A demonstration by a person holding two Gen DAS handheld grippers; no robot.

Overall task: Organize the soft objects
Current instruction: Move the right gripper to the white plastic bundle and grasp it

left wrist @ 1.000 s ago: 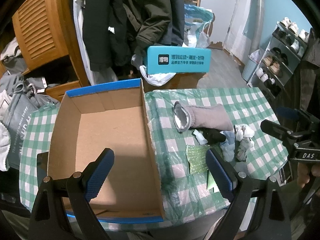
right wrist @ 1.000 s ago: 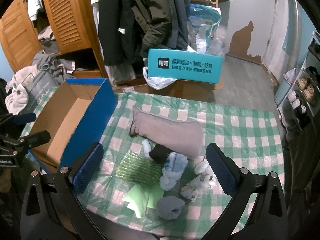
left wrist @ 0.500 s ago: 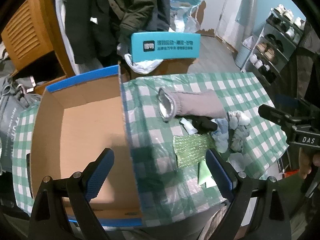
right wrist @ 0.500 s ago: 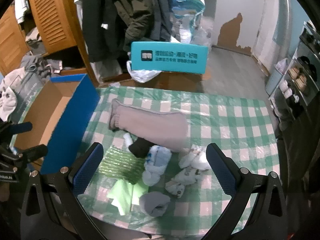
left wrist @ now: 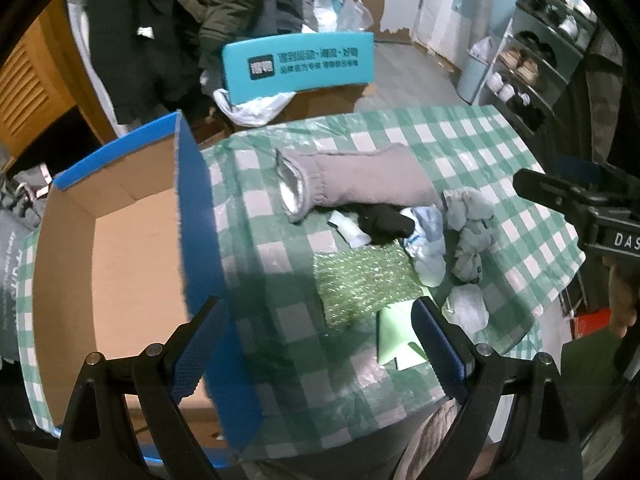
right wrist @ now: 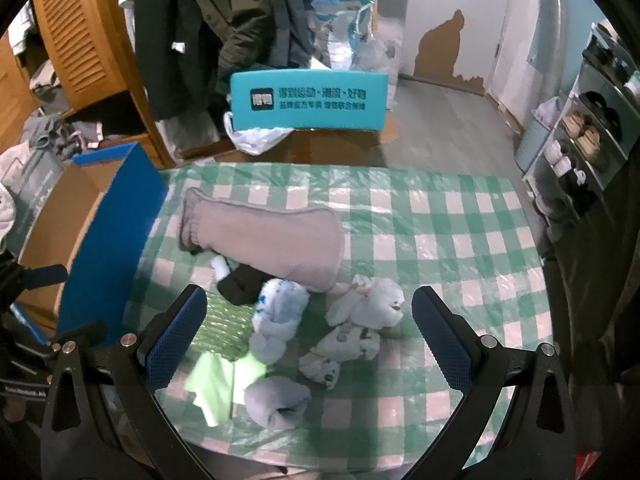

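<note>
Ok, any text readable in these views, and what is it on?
"DAS": on the right gripper body, cut off at the frame edge.
Teal box: dark logo and two lines of Chinese characters, too blurred to read.
Grey bag beside the cardboard box: lettering, unreadable.

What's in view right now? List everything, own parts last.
Open cardboard box with blue outside: 1, left of table, nothing visible inside.
Green-checked tablecloth: 1, covers table.
Long grey fleece sleeve: 1, table centre.
Black sock: 1, below sleeve.
Pale blue sock: 1, beside black one.
White patterned socks: several, right of it.
Grey rolled sock: 1, near edge.
Green bubble wrap: 1.
Light green paper: 1.
Teal printed box: 1, behind table.
Left gripper: fingers open.
Right gripper: fingers open.
</note>
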